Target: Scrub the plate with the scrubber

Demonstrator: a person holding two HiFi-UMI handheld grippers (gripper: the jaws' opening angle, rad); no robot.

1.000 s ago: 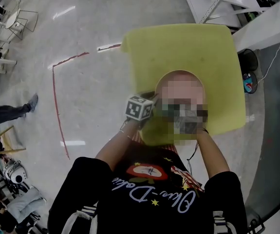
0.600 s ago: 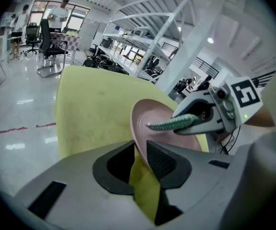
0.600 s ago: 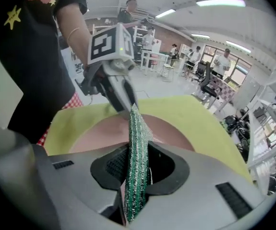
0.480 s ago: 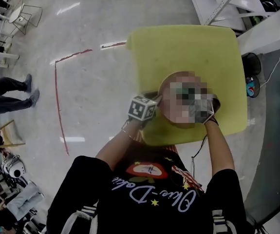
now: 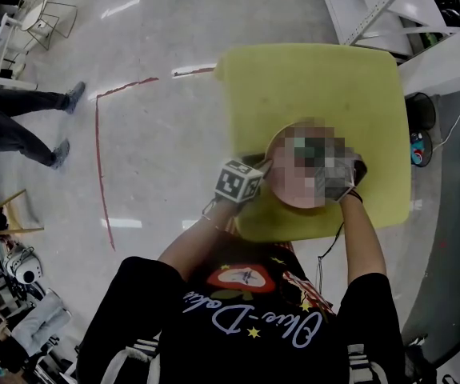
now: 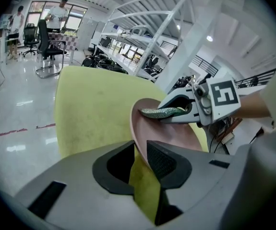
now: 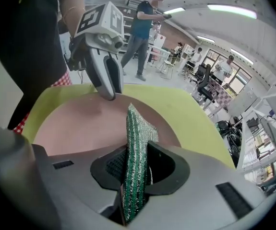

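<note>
Pinching the near rim of the pink plate (image 6: 169, 133), the left gripper (image 6: 140, 156) has its jaws partly closed on that edge, over the yellow table (image 6: 90, 104). The right gripper (image 7: 138, 159) clamps the green scrubber (image 7: 138, 123) edge-up, its free end over the plate's face.

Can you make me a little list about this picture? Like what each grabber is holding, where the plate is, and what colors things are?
table: yellow
plate: pink and round, over the table
scrubber: green, sparkly mesh, its end against the plate's face
left gripper: shut on the plate's rim
right gripper: shut on the scrubber
job status: scrubber is on the plate, both grippers busy
</note>
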